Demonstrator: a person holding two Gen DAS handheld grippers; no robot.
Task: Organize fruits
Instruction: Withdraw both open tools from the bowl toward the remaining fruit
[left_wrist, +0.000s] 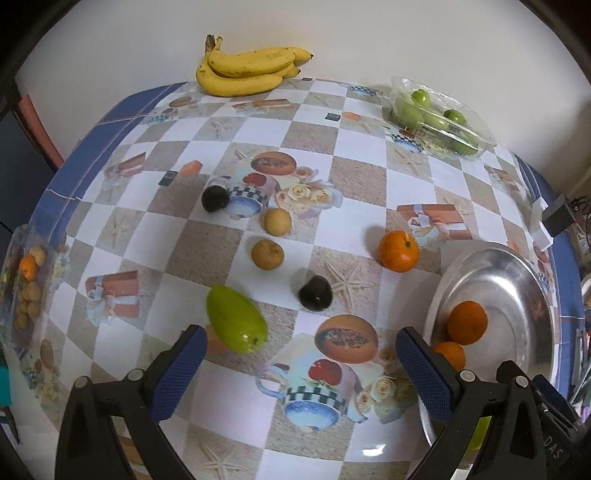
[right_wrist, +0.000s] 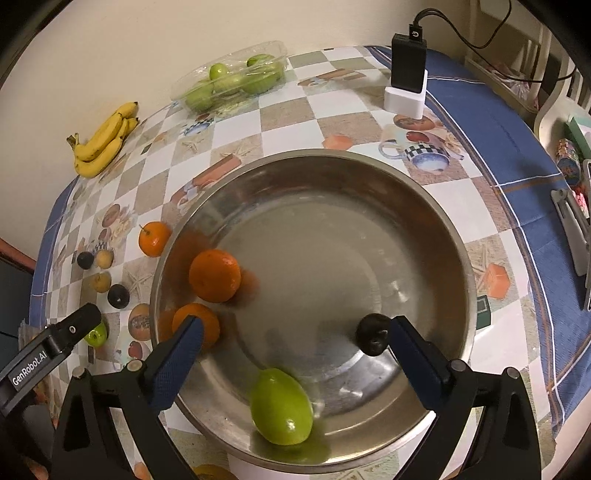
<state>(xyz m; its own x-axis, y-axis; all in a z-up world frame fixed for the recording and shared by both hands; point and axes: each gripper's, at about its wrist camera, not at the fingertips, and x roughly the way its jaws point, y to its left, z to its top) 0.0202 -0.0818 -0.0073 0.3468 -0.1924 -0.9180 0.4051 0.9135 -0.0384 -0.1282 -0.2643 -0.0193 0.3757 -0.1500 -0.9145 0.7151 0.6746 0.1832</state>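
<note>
Fruit gathering into the wide, shallow steel bowl (right_wrist: 436, 221) looks partly done: two round oranges (right_wrist: 215, 275), a smooth green oval fruit (right_wrist: 281, 406) and a small dark purple fruit (right_wrist: 373, 334) already lie inside it. The right gripper (right_wrist: 295, 354) hangs over the bowl with its blue-padded jaws spread wide and nothing between them; the dark fruit sits just beside its right finger, seemingly free of it. The left gripper (left_wrist: 299, 365) is likewise spread and empty, low over the checked, picture-printed tablecloth (left_wrist: 369, 147). Loose on the cloth are a second green oval fruit (left_wrist: 236, 319) just past the left finger (left_wrist: 181, 369), a dark purple fruit (left_wrist: 315, 291), two tan round fruits (left_wrist: 267, 253), another dark one (left_wrist: 215, 198) farther off, and a stemmed orange (left_wrist: 399, 251) near the bowl's rim. The green fruit is the likely next pick; to do it well, shift the left gripper so the fruit sits centred between the pads, close across its narrow width, and squeeze gently, since its glossy skin may slip. The yellow banana bunch (left_wrist: 247, 70) and the clear plastic tray of green fruits (left_wrist: 436, 118) stay at the far edge.
</note>
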